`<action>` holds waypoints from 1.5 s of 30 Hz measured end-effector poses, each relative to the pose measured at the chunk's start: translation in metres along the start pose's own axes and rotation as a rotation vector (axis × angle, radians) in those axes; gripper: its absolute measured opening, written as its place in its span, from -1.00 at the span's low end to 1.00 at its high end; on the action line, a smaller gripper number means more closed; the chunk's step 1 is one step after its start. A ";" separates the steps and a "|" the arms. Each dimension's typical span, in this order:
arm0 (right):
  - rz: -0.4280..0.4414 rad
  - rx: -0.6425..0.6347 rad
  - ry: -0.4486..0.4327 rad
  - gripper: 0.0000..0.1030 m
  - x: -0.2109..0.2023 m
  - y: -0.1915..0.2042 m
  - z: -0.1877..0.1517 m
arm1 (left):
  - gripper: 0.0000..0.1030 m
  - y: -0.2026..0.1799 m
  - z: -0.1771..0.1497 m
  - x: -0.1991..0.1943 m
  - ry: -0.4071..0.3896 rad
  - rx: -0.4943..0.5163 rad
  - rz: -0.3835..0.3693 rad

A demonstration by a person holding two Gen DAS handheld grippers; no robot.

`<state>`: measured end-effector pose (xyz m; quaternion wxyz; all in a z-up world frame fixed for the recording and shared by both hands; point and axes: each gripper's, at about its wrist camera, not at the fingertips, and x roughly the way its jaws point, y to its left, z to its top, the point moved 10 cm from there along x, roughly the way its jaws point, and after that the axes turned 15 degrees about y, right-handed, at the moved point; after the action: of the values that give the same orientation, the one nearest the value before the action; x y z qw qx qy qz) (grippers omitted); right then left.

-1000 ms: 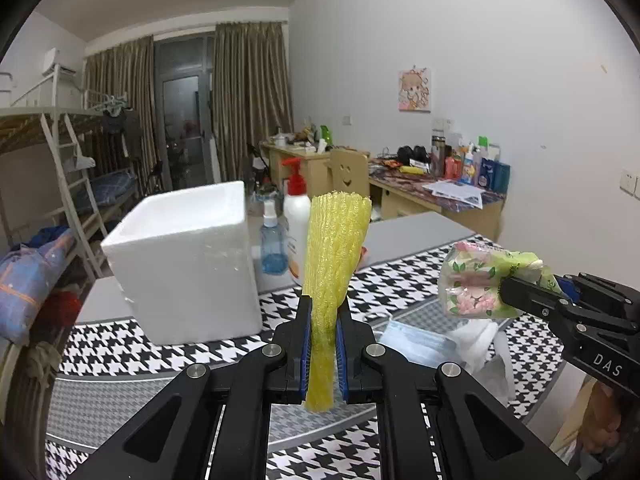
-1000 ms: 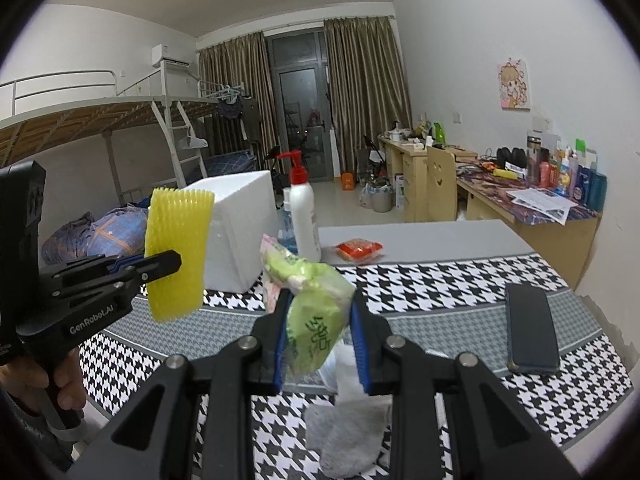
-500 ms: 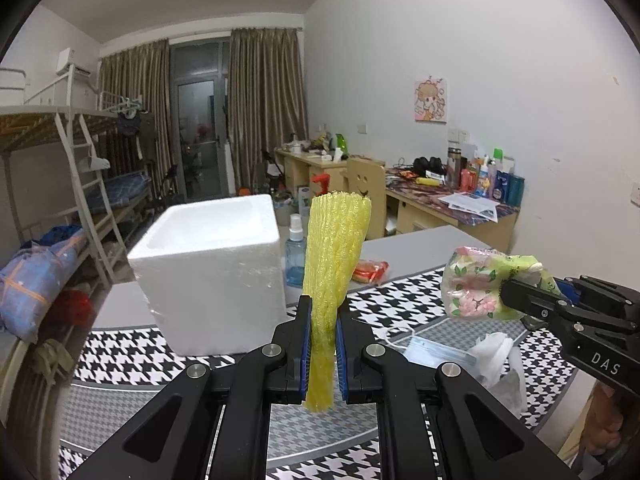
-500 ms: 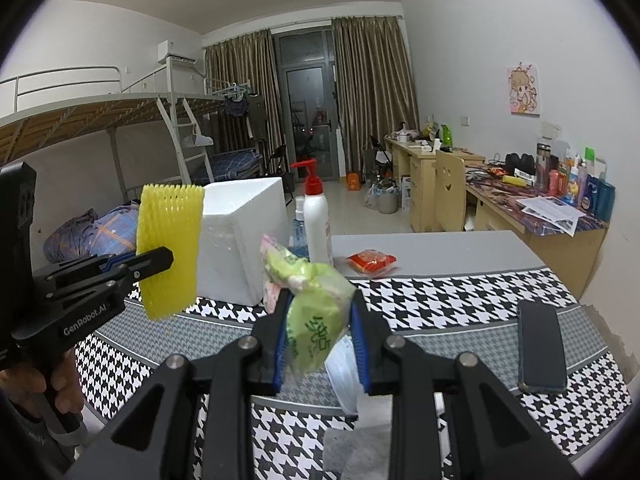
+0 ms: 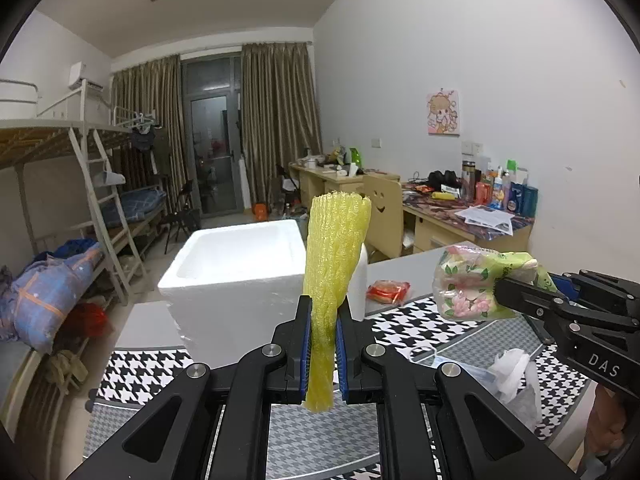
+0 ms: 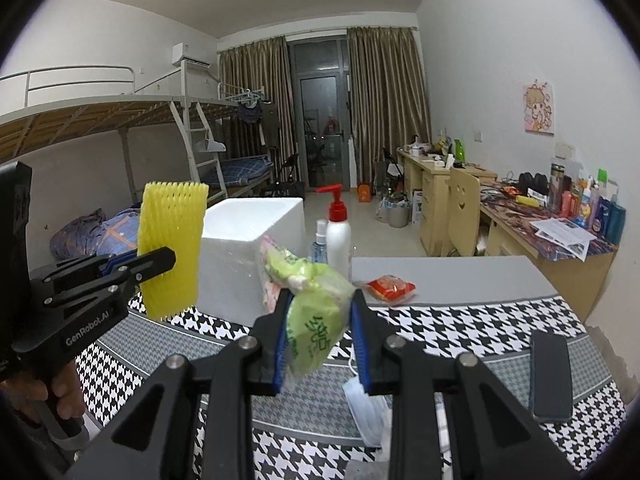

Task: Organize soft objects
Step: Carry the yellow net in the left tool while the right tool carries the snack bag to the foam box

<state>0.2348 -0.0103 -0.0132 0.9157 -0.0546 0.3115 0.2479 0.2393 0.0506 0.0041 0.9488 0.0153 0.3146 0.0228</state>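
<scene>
My left gripper point(image 5: 323, 322) is shut on a yellow foam net sleeve point(image 5: 334, 260), which stands upright between its blue pads; the same sleeve point(image 6: 170, 248) shows at the left of the right wrist view. My right gripper point(image 6: 320, 312) is shut on a green flowered tissue pack point(image 6: 316, 316), seen from the side as the tissue pack point(image 5: 468, 284) at the right of the left wrist view. Both are held above the houndstooth table point(image 6: 460, 320). An open white foam box point(image 5: 240, 276) stands on the table behind the sleeve; the same box point(image 6: 250, 256) lies left of the tissue pack.
A white pump bottle point(image 6: 338, 236) and small blue spray bottle point(image 6: 320, 242) stand by the box. A red snack packet point(image 6: 390, 288), a face mask point(image 6: 366, 404), crumpled white tissue point(image 5: 516, 376) and a dark phone point(image 6: 550, 376) lie on the table. Desks line the right wall, bunk beds the left.
Both grippers have risen and moved forward with their loads. The box now shows its open top in the left wrist view, and the table sits lower in both views.
</scene>
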 end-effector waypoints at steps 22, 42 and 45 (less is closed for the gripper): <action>0.006 -0.042 -0.028 -0.38 0.000 0.026 0.041 | -0.78 0.028 0.026 -0.005 -0.052 -0.028 0.040; 0.006 -0.063 -0.027 -0.38 0.013 0.044 0.064 | -0.78 0.048 0.044 0.002 -0.058 -0.043 0.044; 0.007 -0.062 -0.023 -0.38 0.017 0.046 0.068 | -0.78 0.051 0.047 0.007 -0.051 -0.044 0.039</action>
<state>0.2607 0.0542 0.0339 0.9161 -0.0791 0.2934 0.2614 0.2718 0.1009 0.0400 0.9560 0.0008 0.2895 0.0476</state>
